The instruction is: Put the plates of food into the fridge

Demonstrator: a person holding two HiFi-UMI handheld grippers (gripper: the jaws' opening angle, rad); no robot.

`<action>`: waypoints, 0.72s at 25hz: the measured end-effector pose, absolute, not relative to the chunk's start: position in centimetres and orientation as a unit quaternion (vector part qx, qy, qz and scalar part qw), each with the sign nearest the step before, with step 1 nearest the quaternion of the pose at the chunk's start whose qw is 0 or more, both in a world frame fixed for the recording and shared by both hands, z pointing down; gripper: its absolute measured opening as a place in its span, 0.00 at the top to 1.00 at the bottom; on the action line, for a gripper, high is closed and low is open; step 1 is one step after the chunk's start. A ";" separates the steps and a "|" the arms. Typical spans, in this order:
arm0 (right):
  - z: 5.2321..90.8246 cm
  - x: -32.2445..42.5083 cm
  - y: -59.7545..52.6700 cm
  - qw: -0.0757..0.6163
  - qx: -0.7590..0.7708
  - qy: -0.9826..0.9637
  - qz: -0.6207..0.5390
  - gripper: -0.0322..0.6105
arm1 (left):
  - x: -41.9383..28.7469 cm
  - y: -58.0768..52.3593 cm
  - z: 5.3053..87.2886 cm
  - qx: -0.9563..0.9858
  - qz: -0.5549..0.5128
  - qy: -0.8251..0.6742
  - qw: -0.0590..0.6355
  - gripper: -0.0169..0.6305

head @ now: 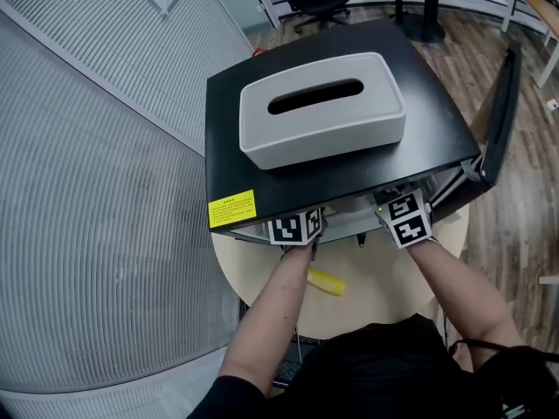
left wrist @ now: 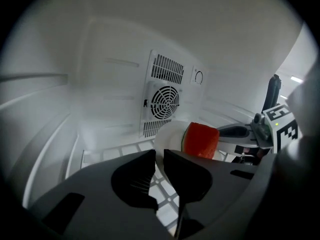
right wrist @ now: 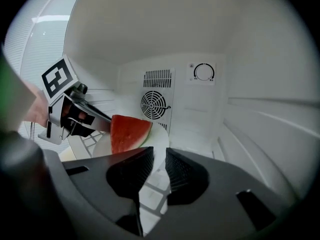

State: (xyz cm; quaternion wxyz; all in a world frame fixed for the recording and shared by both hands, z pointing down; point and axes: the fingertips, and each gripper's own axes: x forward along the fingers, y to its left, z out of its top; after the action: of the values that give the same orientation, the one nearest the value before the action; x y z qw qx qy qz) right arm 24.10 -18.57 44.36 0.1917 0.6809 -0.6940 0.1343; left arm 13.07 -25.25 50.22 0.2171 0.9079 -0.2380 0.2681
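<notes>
A white plate [left wrist: 169, 140] with a red watermelon wedge [left wrist: 201, 140] is held just above the wire shelf [left wrist: 122, 151] inside the fridge. My left gripper [left wrist: 159, 160] is shut on the plate's near rim. The right gripper's marker cube [left wrist: 281, 124] shows at the right. From the other side, the plate [right wrist: 160, 140] and the wedge [right wrist: 127, 133] sit in front of my right gripper [right wrist: 159, 156], which is shut on the rim. The left gripper's cube [right wrist: 59, 79] is at the left. In the head view only the two cubes [head: 297, 227] [head: 409, 218] show; the jaws are hidden inside the black fridge [head: 437, 103].
A white tissue box [head: 323, 107] lies on top of the fridge. The fridge door [head: 502, 116] stands open at the right. A yellow thing [head: 325, 281] lies on the round table [head: 384, 291] below. A fan grille [left wrist: 165, 101] and a dial [right wrist: 204, 72] are on the fridge's back wall.
</notes>
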 end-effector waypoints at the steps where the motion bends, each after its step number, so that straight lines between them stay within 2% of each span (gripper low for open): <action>1: 44.5 24.1 -18.7 0.194 0.682 -0.692 0.137 0.85 | 13.2 -25.4 49.9 0.910 0.270 -0.242 0.203 0.91; 6: 44.5 24.5 -18.7 0.187 0.691 -0.684 0.141 0.85 | 13.9 -25.5 44.6 0.926 0.252 -0.265 0.093 0.91; 18: 42.9 23.7 -18.0 0.169 0.700 -0.686 0.102 0.85 | 13.0 -25.0 41.8 0.936 0.192 -0.291 0.051 0.91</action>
State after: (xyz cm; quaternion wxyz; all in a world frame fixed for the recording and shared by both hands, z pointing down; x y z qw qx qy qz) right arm 23.70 -18.03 42.92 0.1695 0.6998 -0.6864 0.1020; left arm 12.97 -25.02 41.81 0.0507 0.9361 -0.2905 0.1916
